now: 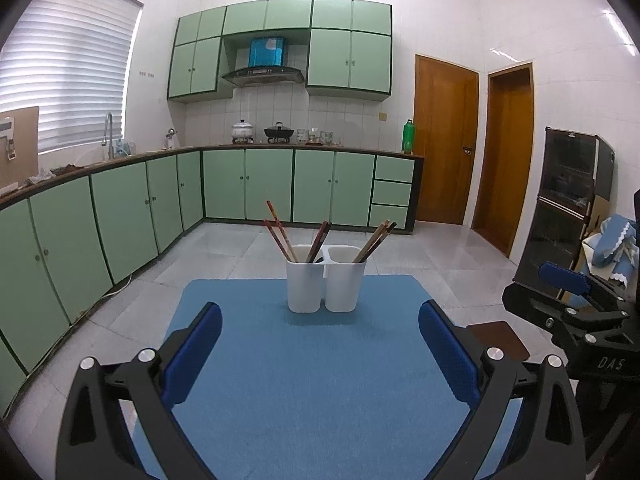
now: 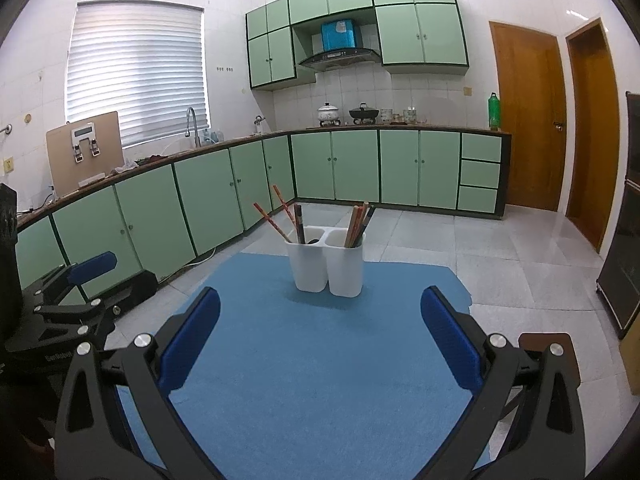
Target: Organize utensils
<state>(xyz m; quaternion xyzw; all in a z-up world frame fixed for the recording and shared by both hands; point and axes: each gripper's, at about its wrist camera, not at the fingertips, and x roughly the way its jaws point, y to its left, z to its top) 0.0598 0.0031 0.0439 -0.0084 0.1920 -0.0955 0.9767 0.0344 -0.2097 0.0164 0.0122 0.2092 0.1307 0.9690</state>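
Left wrist view: left gripper (image 1: 320,356) and right gripper (image 2: 320,344) gape empty; chopsticks (image 1: 280,230) in holder (image 1: 326,280) at center want a mid-shaft pinch.

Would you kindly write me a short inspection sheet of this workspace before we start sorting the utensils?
Surface: blue mat covering the table, bare in front of the holder.
Job's things: white two-compartment holder upright at the mat's far edge; chopsticks stand tilted in both compartments.
Clutter: nothing seen on the mat.
Grippers: left gripper and right gripper both open, empty, held short of the holder.
Cables: a white cord on the floor by the cabinets; none on the mat.
Surroundings: green cabinets, pots on the stove, wooden doors, window blinds.
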